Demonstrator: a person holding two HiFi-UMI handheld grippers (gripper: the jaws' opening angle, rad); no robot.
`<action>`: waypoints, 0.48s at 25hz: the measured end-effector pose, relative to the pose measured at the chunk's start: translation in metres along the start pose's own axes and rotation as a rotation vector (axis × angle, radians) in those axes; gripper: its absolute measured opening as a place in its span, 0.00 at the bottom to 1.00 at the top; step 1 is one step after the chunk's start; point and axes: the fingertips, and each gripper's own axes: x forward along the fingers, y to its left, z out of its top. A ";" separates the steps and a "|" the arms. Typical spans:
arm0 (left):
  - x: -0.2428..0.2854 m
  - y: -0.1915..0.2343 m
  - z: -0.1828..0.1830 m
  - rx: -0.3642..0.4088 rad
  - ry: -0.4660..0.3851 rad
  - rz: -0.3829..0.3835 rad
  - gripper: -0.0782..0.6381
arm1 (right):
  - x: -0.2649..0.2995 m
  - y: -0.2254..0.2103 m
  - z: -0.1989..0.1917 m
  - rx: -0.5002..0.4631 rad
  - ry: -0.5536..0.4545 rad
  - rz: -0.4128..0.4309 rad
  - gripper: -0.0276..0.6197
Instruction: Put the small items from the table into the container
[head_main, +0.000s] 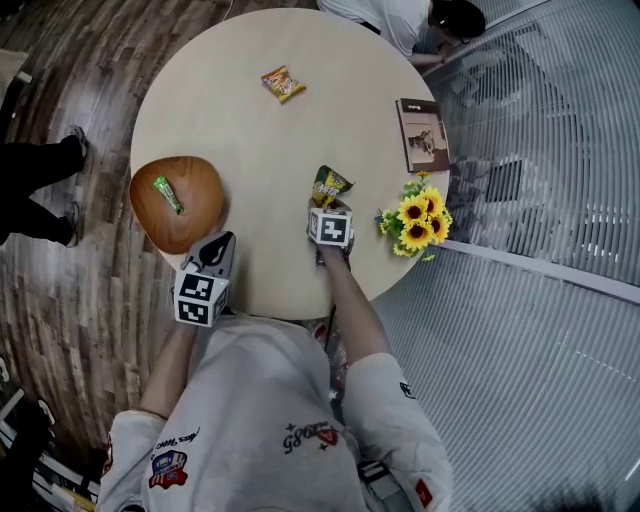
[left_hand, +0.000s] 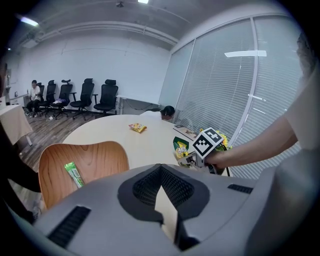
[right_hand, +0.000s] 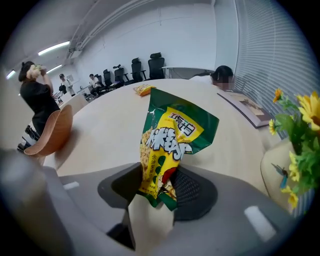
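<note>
Left on round beige table (head_main: 250, 140): brown wooden bowl (head_main: 197, 217), green stick packet (head_main: 167, 194) inside; yellow sunflower bunch (head_main: 415, 220) right

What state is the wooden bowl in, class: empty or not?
Not empty: one green packet lies inside the wooden bowl.

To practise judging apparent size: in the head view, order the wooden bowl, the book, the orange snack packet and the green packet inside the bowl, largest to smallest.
1. wooden bowl
2. book
3. orange snack packet
4. green packet, about as long but much thinner
</note>
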 end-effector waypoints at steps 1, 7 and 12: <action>-0.003 0.002 0.001 -0.006 -0.011 0.012 0.12 | 0.001 0.009 0.000 -0.013 0.001 0.019 0.33; -0.011 0.017 -0.010 -0.069 -0.052 0.083 0.12 | -0.021 0.068 0.029 -0.164 -0.081 0.170 0.32; -0.041 0.053 -0.014 -0.148 -0.084 0.176 0.12 | -0.056 0.193 0.078 -0.309 -0.201 0.398 0.32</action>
